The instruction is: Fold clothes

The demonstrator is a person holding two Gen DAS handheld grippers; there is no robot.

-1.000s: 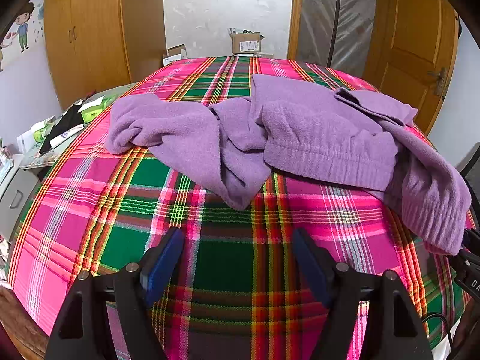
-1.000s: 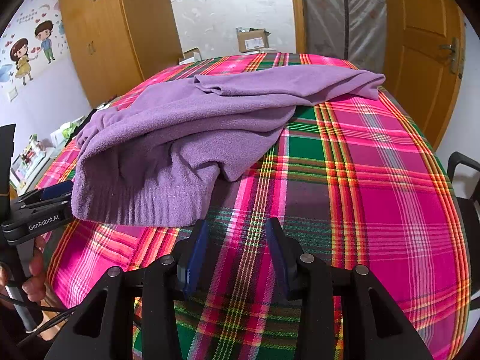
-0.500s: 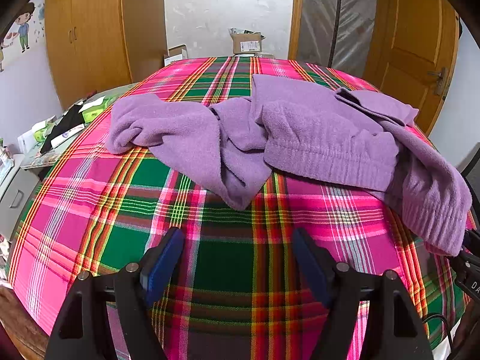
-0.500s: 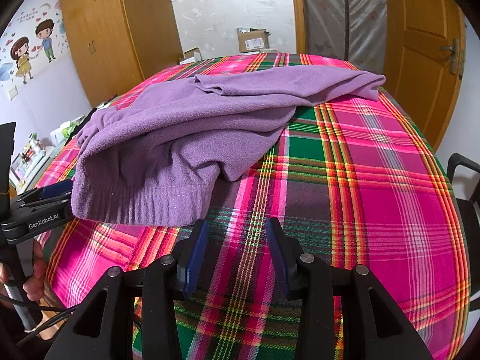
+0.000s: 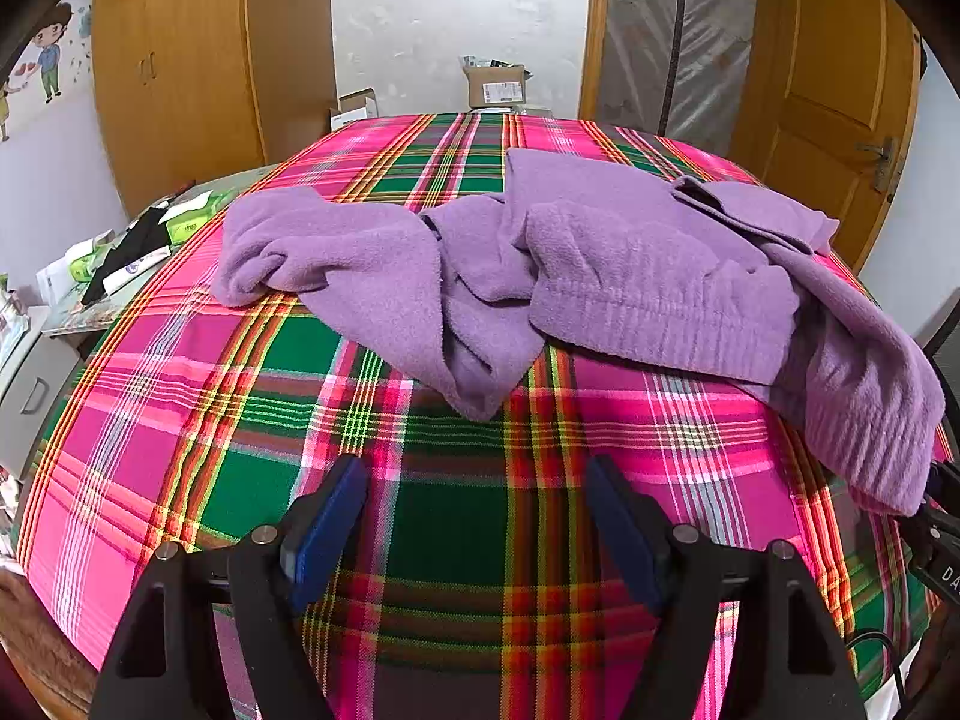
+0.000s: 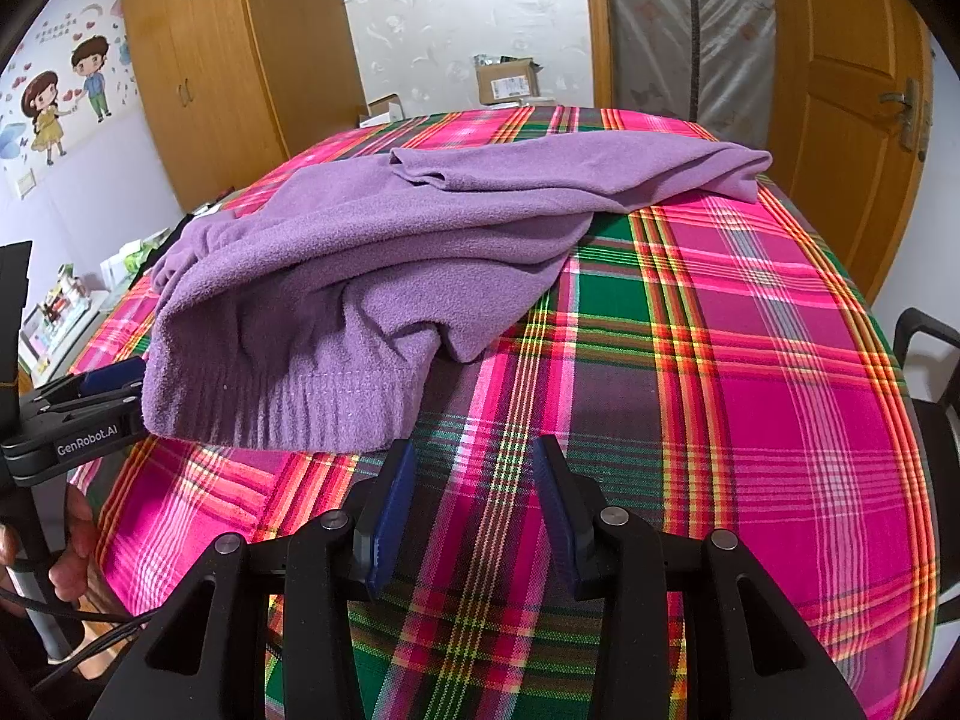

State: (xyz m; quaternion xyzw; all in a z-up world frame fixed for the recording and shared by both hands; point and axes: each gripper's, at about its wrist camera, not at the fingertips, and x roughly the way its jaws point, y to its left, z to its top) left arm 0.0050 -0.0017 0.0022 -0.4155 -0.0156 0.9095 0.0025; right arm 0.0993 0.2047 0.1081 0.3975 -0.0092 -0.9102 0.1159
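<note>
Purple fleece garment (image 5: 630, 276) lies crumpled on the plaid bedspread (image 5: 456, 528) in front of you, unfolded, spread across the far half of your left wrist view from about 10 o'clock round to 3 o'clock. One rumpled end sits at 10 o'clock, a loose point of cloth droops toward the centre, and a ribbed cuff or hem (image 5: 876, 450) hangs lowest at 3 o'clock, close to the bed's right edge.

Your left gripper (image 5: 477, 516) hovers over bare plaid at 6 o'clock, its blue-padded fingers (image 5: 327, 522) spread wide with nothing between them; the garment's nearest point lies just beyond the tips, not touching them.

Your right gripper (image 6: 474, 504) also hangs over bare bedspread, its fingers (image 6: 390, 516) parted and empty. In that view the garment fills 9 to 12 o'clock, and its ribbed hem (image 6: 282, 408) lies just beyond the left fingertip, apart from it. At 9 o'clock you can see your left gripper from the side, beside that hem, with your hand (image 6: 72, 546) on its handle below.

Beyond the bed stand a wooden wardrobe (image 6: 240, 78) at 11 o'clock, a cardboard box (image 6: 507, 81) at 12 o'clock and a wooden door (image 6: 852, 108) at 2 o'clock.
</note>
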